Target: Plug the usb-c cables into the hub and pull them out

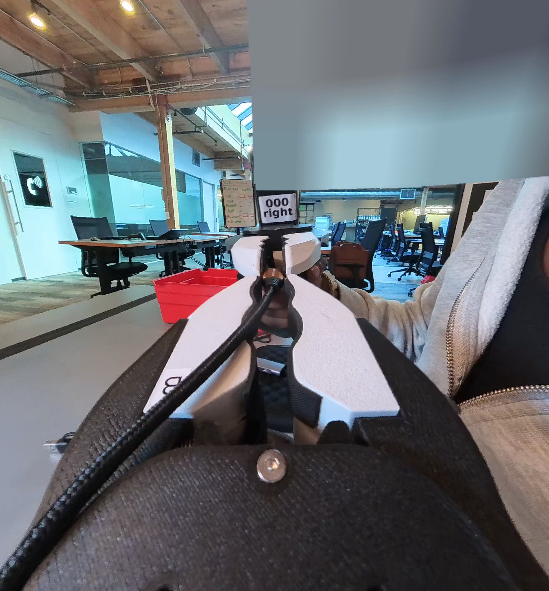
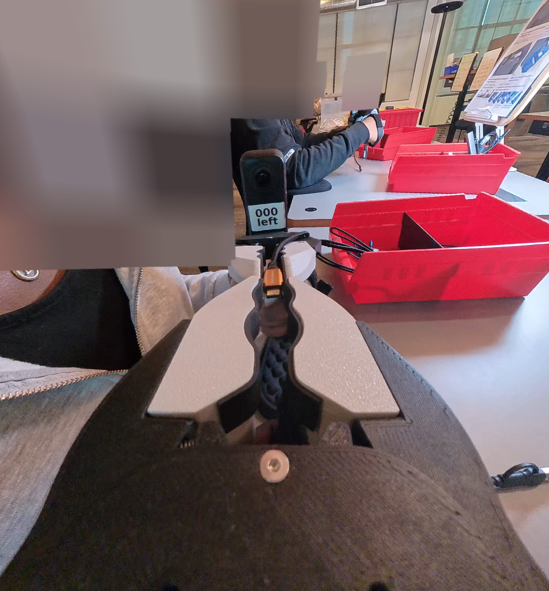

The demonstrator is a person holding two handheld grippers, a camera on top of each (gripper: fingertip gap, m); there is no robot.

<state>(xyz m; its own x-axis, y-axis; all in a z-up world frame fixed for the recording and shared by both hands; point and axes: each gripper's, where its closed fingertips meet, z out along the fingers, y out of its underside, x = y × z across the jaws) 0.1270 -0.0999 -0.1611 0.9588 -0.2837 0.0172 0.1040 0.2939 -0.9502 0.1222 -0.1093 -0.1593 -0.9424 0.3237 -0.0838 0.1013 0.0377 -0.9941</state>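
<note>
My left gripper (image 1: 271,281) is shut on a black braided usb-c cable (image 1: 183,380), just behind its orange plug (image 1: 270,274). The cable trails back over the left finger to the bottom left. My right gripper (image 2: 271,286) faces it tip to tip and also shows in the left wrist view (image 1: 273,256). Its fingers stand close together. The plug (image 2: 271,283) points at the right camera, its metal tip in the narrow gap at the right fingertips; I cannot tell if the pads press it. No hub shows clearly. A small grey metal piece (image 1: 270,367) sits between the left fingers.
A red divided bin (image 2: 442,275) holding more cables stands on the grey table (image 2: 458,367) just right of the grippers; it also shows in the left wrist view (image 1: 190,291). A coiled black cable (image 2: 522,476) lies near the table's front. More red bins (image 2: 449,169) and another person's arm (image 2: 327,150) are behind. My left and right fingertips are right by each other.
</note>
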